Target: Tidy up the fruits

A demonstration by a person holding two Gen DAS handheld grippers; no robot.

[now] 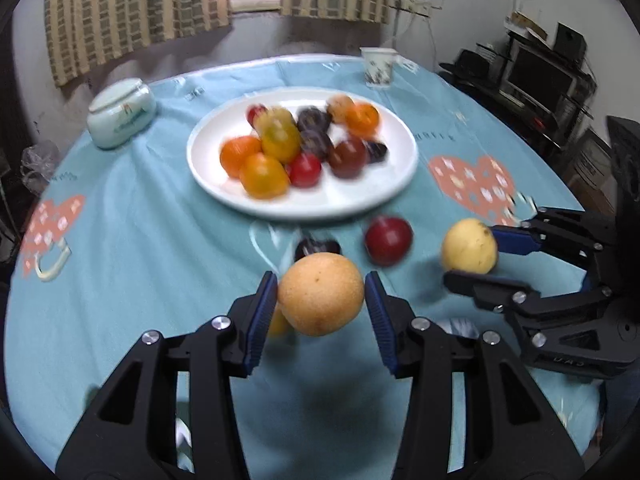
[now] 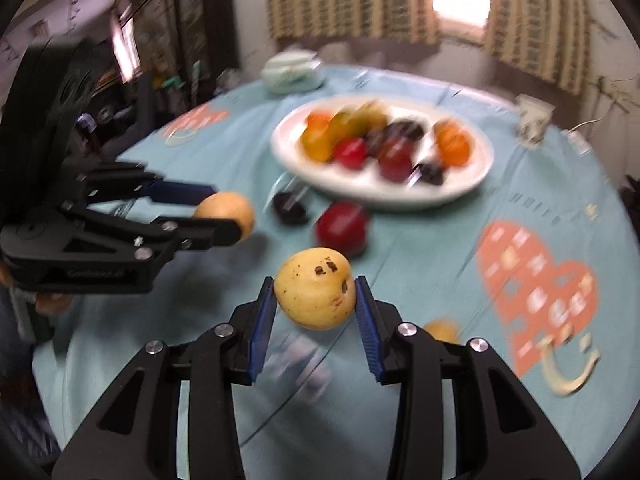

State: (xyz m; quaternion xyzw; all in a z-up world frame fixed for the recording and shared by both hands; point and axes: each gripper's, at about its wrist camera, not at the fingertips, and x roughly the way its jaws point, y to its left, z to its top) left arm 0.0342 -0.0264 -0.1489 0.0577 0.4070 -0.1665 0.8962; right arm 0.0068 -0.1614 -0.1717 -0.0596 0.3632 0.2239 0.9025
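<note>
Right gripper (image 2: 315, 294) clamping a spotted yellow fruit (image 2: 315, 294) above the blue tablecloth (image 2: 420, 248) | left gripper (image 2: 226, 214) holding a tan fruit (image 2: 232, 208) at left | red fruit (image 2: 341, 227) and dark fruit (image 2: 289, 206) lying before the white plate (image 2: 472, 182) bearing mixed fruit.

Round table (image 1: 132, 264) under light-blue heart-print cloth. White plate (image 1: 360, 196) mid-table (fruit heaped on it). Near plate's front rim: red apple (image 1: 388, 239), dark plum (image 1: 316, 247). Behind plate: lidded jar (image 1: 120, 114), cup (image 1: 378, 66).
</note>
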